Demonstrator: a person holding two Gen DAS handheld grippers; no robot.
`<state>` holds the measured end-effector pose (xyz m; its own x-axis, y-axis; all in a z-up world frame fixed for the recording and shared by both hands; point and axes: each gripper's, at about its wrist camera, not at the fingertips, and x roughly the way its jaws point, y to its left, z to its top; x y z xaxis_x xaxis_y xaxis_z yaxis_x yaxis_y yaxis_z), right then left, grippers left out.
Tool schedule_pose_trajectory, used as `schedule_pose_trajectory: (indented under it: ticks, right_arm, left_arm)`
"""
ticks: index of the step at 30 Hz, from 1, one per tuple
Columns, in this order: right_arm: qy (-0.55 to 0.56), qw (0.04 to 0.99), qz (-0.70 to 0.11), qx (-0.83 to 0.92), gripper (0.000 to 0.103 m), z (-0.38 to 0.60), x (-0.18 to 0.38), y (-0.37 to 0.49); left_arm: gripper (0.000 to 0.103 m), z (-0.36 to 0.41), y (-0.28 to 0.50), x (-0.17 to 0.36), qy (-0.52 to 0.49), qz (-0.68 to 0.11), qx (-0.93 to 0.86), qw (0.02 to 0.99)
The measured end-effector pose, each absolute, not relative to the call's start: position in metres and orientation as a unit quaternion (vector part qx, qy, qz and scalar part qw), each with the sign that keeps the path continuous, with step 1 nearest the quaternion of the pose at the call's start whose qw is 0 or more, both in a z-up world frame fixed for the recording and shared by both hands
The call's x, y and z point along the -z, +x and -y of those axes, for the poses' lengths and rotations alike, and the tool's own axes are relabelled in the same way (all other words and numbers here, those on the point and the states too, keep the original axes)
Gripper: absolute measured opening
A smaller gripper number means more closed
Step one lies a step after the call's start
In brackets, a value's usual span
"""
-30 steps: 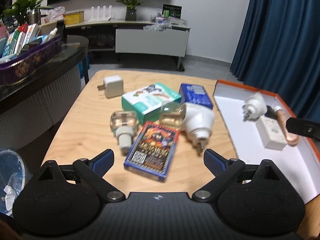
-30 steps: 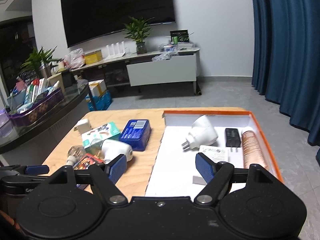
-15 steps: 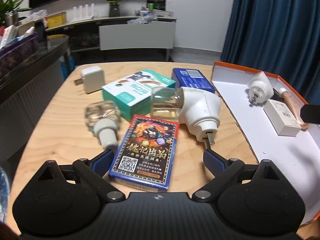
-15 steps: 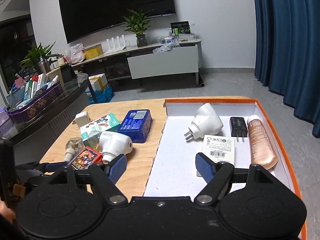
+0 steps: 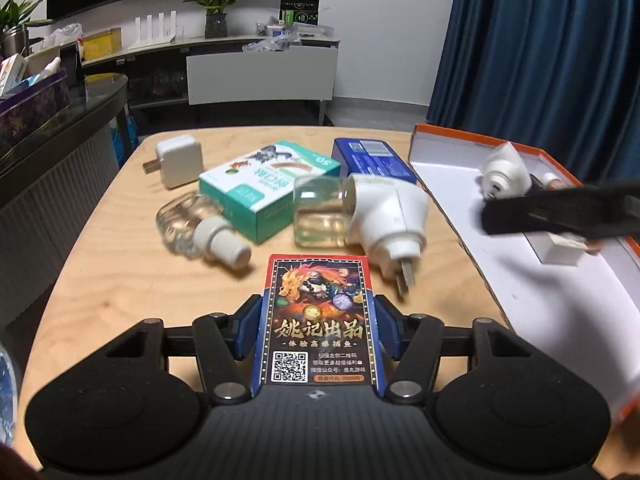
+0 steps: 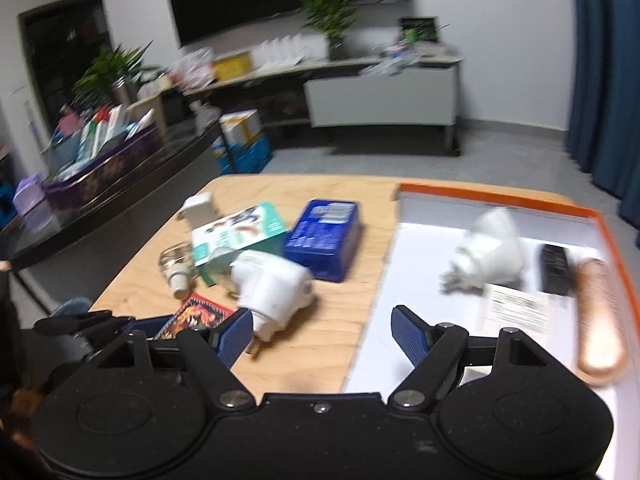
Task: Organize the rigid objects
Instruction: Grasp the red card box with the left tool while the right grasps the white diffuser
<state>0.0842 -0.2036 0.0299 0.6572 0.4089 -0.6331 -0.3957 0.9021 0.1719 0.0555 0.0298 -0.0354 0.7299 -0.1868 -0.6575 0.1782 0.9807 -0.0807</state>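
A playing-card box (image 5: 318, 312) with a dragon picture lies on the wooden table (image 5: 120, 280). My left gripper (image 5: 316, 332) is closing on it, and its blue pads (image 5: 246, 332) touch both long sides. My right gripper (image 6: 320, 336) is open and still widening a little, with nothing between its fingers. It hovers over the left edge of the orange-rimmed box (image 6: 500, 200). In the left wrist view it shows as a dark blur (image 5: 560, 212). A white plug-in vaporizer (image 5: 384, 216) with its bottle lies just beyond the card box.
On the table lie a clear bottle (image 5: 196, 228), a teal carton (image 5: 264, 188), a blue tin (image 5: 370, 156) and a white charger (image 5: 178, 158). The orange-rimmed box holds a white plug (image 6: 492, 248), a black adapter (image 6: 554, 264), a copper tube (image 6: 600, 320) and a white labelled carton (image 6: 516, 312).
My left gripper moved forward over the card box and its jaws came in against the box's sides. My right gripper swung left and lower, toward the table and the tray edge.
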Motion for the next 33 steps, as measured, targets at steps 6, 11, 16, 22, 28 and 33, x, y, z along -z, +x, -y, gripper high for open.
schedule_pose_trajectory:
  ticks: [6, 11, 16, 22, 28, 33]
  right_arm:
    - [-0.031, 0.893, -0.375, -0.247, 0.097, 0.163, -0.016, 0.122]
    - [-0.066, 0.877, -0.413, -0.238, 0.097, 0.138, 0.006, 0.153]
    - [-0.074, 0.886, -0.397, -0.23, 0.08, 0.129, 0.014, 0.155]
    - [-0.062, 0.897, -0.384, -0.208, 0.08, 0.142, 0.008, 0.132]
    - [-0.05, 0.921, -0.34, -0.18, 0.08, 0.171, -0.024, 0.094]
    - [-0.022, 0.941, -0.309, -0.138, 0.08, 0.215, -0.051, 0.059]
  left_arm:
    - [0.059, -0.055, 0.035, 0.031, -0.032, -0.346, 0.076, 0.934]
    - [0.059, -0.068, 0.035, 0.025, -0.064, -0.329, 0.064, 0.94]
    - [0.059, -0.073, 0.041, 0.026, -0.077, -0.326, 0.053, 0.941]
    - [0.059, -0.072, 0.038, 0.022, -0.083, -0.318, 0.058, 0.943]
    - [0.059, -0.056, 0.034, 0.005, -0.073, -0.298, 0.07, 0.949]
    - [0.059, -0.029, 0.027, -0.016, -0.056, -0.277, 0.093, 0.955]
